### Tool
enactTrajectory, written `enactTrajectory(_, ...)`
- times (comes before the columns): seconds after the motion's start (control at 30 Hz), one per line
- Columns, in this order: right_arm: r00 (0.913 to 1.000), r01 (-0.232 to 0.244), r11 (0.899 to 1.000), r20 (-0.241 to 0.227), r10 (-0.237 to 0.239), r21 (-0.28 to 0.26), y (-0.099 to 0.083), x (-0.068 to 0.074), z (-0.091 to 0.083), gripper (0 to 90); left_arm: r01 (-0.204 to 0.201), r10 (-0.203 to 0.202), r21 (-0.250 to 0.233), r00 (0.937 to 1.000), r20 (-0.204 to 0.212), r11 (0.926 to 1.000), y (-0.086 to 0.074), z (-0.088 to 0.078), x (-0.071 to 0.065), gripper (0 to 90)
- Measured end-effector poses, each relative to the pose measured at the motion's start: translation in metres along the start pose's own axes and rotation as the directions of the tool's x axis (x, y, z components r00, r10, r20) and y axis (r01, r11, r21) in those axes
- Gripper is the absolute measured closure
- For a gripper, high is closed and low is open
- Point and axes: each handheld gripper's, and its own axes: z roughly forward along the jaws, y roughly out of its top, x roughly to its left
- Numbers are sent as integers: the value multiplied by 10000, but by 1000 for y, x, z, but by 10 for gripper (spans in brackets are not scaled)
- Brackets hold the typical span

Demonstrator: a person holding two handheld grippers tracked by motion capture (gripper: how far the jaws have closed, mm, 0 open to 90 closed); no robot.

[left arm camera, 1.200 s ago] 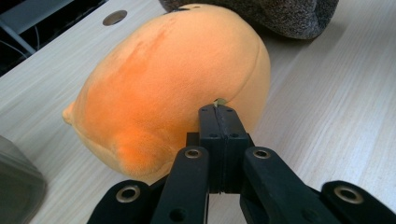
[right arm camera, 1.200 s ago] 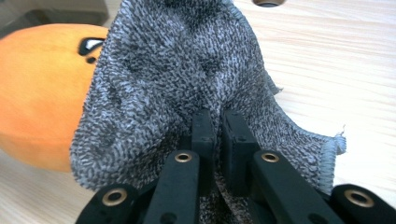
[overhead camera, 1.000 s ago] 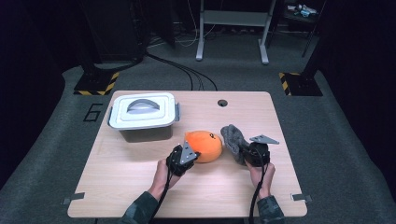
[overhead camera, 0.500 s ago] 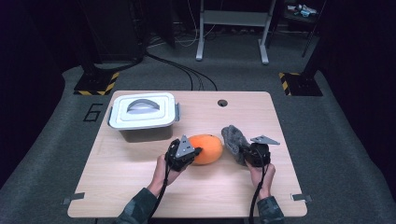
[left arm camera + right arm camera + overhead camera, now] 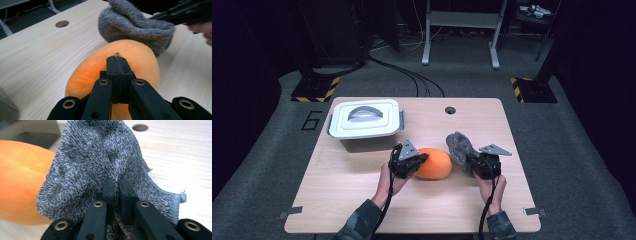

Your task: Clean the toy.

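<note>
Left gripper (image 5: 421,159), frame centre: jaws pressed together against the orange plush mango (image 5: 434,163). Right gripper (image 5: 471,161), right of centre: jaws pinching the grey knitted cloth (image 5: 459,144).

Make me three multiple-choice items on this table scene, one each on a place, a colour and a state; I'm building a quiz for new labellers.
1. Where is the lidded box?
A. At the table's far left
B. At the near right corner
C. On the floor

2. What colour is the soft round thing by the left gripper?
A. Blue
B. Orange
C. Green

3. How does the right gripper stand?
A. Wide open above the table
B. Shut on the grey cloth
C. Shut on the box's lid

Answers:
1. A, as the high view shows it back and left on the table.
2. B, plainly orange in the left gripper view.
3. B, since its jaws pinch a fold of cloth in the right gripper view.
</note>
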Motion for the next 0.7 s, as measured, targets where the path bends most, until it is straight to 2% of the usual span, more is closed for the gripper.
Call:
enactTrajectory(0.23, 9976, 363, 9982, -576, -390, -469, 11, 25, -16, 844, 353, -352, 67, 9992, -162, 9994, 1, 5, 4, 898)
enactTrajectory(0.33, 9948, 661, 9967, -739, -694, -464, 13, 38, -16, 843, 410, -409, 71, 9990, -191, 9991, 1, 6, 5, 889)
enactTrajectory(0.43, 9935, 901, 9957, -685, -914, -222, 12, 45, -6, 844, 370, -371, -36, 9991, -190, 9993, 1, 5, 6, 787)
enactTrajectory(0.47, 9934, 931, 9955, -653, -939, -149, 11, 45, -3, 844, 317, -317, -30, 9995, -31, 9995, 1, 4, 7, 739)
enactTrajectory(0.5, 9939, 876, 9961, -658, -883, -134, 11, 45, 0, 844, 207, -207, 14, 9996, -179, 9998, 1, 2, 8, 693)
enactTrajectory(0.57, 9949, 765, 9970, -650, -770, -116, 11, 43, 3, 844, 313, -312, 57, 9994, -131, 9995, -1, -1, 11, 608)
enactTrajectory(0.63, 9954, 741, 9972, -597, -744, -77, 12, 41, 5, 844, 381, -380, 40, 9989, -271, 9993, -3, -5, 13, 559)
enactTrajectory(0.7, 9954, 743, 9972, -604, -746, -70, 12, 40, 7, 844, 376, -374, 96, 9990, -257, 9992, -7, -9, 16, 547)
